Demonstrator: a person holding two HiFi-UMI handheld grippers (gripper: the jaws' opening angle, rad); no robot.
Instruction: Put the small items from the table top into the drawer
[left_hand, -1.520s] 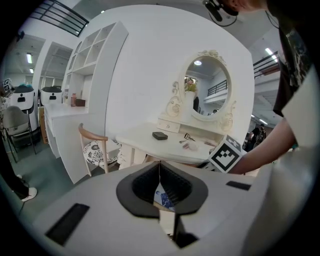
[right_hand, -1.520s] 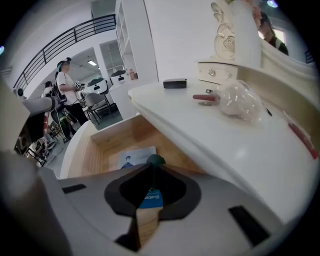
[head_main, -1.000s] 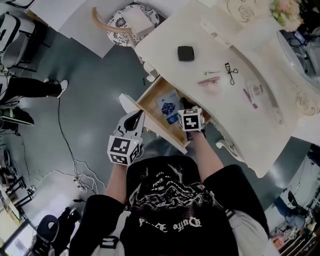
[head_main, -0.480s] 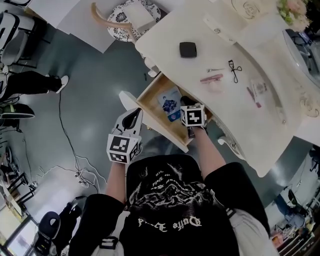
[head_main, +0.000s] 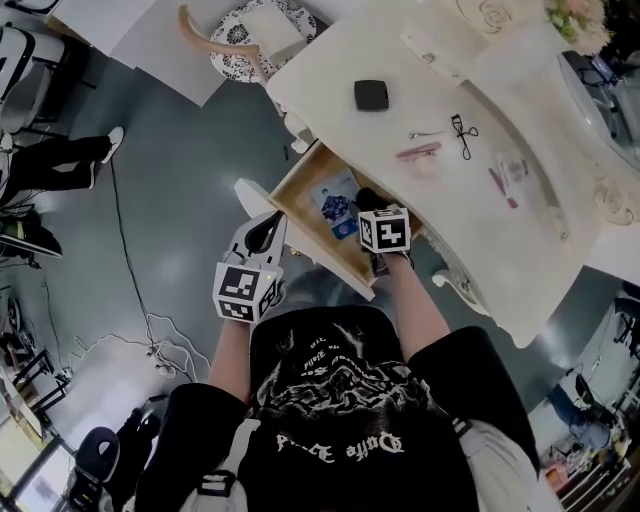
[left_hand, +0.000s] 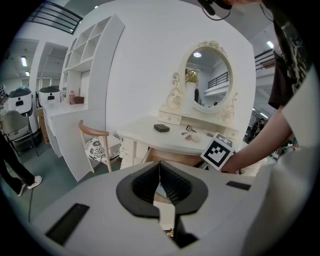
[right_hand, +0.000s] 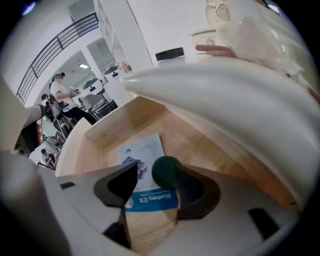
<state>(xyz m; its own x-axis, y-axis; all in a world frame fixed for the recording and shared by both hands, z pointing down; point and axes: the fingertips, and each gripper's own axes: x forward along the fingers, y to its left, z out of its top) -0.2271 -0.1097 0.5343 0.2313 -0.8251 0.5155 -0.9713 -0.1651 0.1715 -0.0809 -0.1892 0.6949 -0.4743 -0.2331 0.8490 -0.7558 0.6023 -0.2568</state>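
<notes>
Right hand-held gripper (right_hand: 152, 176) reaches into the open drawer (right_hand: 107, 131), its jaws released and standing apart. A dark green round thing (right_hand: 165, 171) sits between them, up against the inner face of the jaw at the view's right; the other jaw is clear of it, with a gap showing. Whether the round thing rests on the drawer floor or hangs at the jaw cannot be told. Below the jaws a sachet (right_hand: 143, 151) with a blue lower band lies flat on the wooden floor of the drawer, near its middle.

Left hand-held gripper (left_hand: 160, 176) is clenched, its two dark pads meeting along a thin seam with nothing between them. In the head view it is held just outside the drawer's front, beside the white front panel, touching nothing.

Small items lie on the white surface (head_main: 330, 70), well apart from both hand-held grippers: a black compact (head_main: 371, 95) near the edge above the drawer, and further along a pink stick (head_main: 418, 152), an eyelash curler (head_main: 461, 135) and a slim tube (head_main: 498, 186). The drawer is pulled out from under the surface's edge. A chair (head_main: 250, 42) with a patterned seat stands beyond the surface's end.
</notes>
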